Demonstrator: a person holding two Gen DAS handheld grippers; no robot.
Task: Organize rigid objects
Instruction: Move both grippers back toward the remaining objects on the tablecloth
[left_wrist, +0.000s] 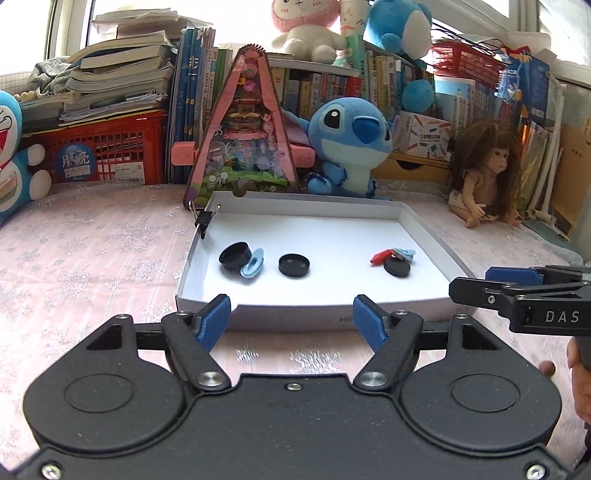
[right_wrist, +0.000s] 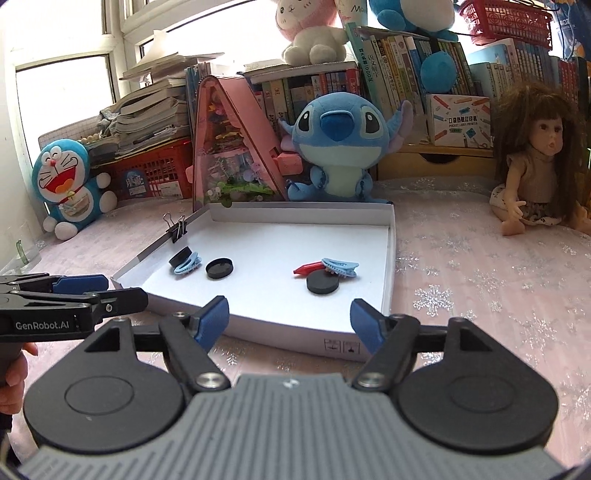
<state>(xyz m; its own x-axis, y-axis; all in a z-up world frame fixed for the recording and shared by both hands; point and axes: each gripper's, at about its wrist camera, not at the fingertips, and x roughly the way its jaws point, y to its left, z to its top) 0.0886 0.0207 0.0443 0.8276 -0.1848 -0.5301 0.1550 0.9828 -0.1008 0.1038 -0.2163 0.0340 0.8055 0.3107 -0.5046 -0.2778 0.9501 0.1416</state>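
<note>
Apparently both claws (left_wrist: 291, 323) (right_wrist: 288, 321) gape before tray (left_wrist: 424, 225).

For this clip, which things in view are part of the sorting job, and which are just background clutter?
Part of the job:
white tray
black caps
black disc
blue hair clips
red piece
binder clip
left gripper and right gripper, both open

Just lying about:
Stitch plush
Doraemon plush
doll
pink triangular toy house
red baskets
books
</note>
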